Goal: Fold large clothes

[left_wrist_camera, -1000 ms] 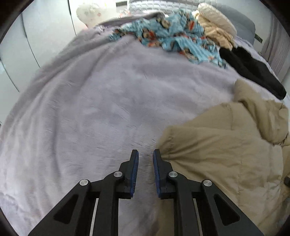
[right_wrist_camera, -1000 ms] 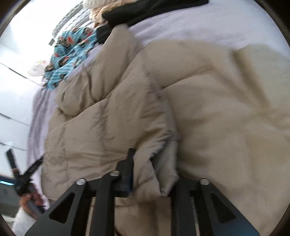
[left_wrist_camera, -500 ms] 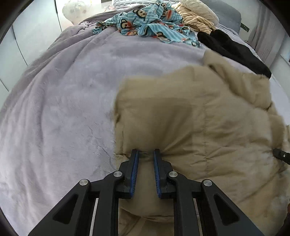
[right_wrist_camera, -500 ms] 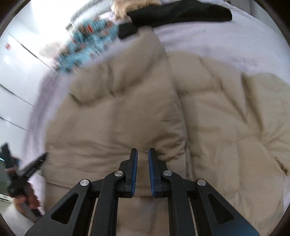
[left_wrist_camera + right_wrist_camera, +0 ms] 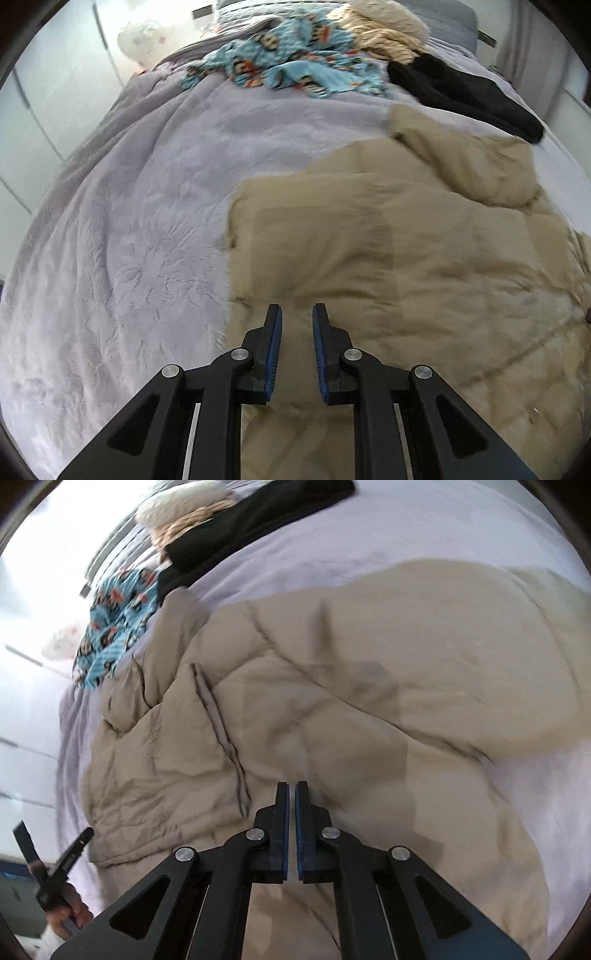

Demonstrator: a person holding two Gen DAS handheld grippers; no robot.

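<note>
Left wrist: beige puffer jacket [image 5: 388,240] rumpled, quilted; left claw [image 5: 297,314] narrow gap, right claw [image 5: 291,786] nearly closed, both empty.

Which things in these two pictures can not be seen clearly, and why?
- Jacket hem: left wrist view, hidden behind the left gripper and cut by the lower edge.
- Jacket front: right wrist view, motion blur; the right gripper covers the near part.
- Black garment: right wrist view, cut by the top edge.
- Patterned cloth: left wrist view, blurred, its print unreadable.
</note>
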